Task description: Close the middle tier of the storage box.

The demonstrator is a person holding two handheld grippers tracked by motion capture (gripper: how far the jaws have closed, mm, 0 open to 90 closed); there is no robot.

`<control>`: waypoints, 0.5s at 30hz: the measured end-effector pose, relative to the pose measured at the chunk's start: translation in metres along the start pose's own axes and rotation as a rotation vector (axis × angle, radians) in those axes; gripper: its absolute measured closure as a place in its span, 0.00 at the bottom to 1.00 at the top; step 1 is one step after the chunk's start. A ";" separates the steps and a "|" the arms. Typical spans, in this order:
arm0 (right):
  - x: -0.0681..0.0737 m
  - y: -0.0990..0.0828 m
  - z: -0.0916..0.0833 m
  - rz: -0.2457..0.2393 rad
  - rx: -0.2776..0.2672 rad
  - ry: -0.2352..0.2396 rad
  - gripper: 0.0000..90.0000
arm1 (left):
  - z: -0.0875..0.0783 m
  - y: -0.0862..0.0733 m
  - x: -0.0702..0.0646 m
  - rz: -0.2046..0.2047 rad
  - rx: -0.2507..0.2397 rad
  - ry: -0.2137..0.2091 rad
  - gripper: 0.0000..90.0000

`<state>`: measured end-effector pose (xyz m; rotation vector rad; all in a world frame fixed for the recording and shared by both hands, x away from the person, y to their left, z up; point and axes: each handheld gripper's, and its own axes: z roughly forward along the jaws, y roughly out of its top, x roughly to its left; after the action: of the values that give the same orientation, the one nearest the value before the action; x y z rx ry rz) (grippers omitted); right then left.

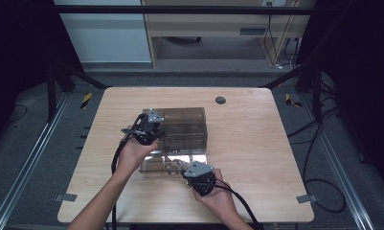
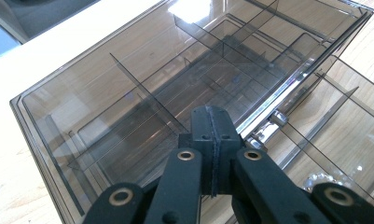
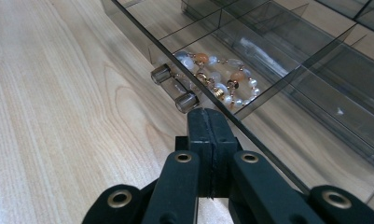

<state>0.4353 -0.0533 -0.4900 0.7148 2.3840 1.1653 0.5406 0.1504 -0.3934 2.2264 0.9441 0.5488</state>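
A smoky see-through organizer box (image 1: 189,122) with several dividers stands mid-table, and its front drawer (image 1: 168,164) is pulled out toward me. A beaded bracelet (image 3: 222,79) lies in the drawer, just behind the drawer's bar handle (image 3: 174,88). My left gripper (image 2: 211,116) is shut with nothing between its jaws. It hovers over the top of the box (image 2: 128,84) near its front edge. My right gripper (image 3: 208,116) is also shut and empty, its tips right beside the drawer's front rim next to the handle. In the high view, the left gripper (image 1: 156,135) sits at the box's left side and the right gripper (image 1: 189,168) at the drawer front.
The light wooden table (image 1: 247,143) has bare wood right of the box and in front of it. A round grommet (image 1: 220,100) sits near the far edge. Cables trail from both grippers off the near edge. Dark frame poles (image 1: 319,91) flank the table.
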 end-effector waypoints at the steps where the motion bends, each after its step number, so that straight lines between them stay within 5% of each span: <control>1: -0.001 0.000 0.000 0.003 -0.004 0.000 1.00 | 0.000 0.000 0.000 0.001 0.000 0.000 0.99; 15: -0.009 0.005 -0.002 0.017 -0.016 -0.018 1.00 | 0.000 0.000 0.000 -0.001 -0.001 -0.001 0.99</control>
<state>0.4426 -0.0573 -0.4841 0.7385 2.3553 1.1783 0.5406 0.1505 -0.3935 2.2250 0.9439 0.5478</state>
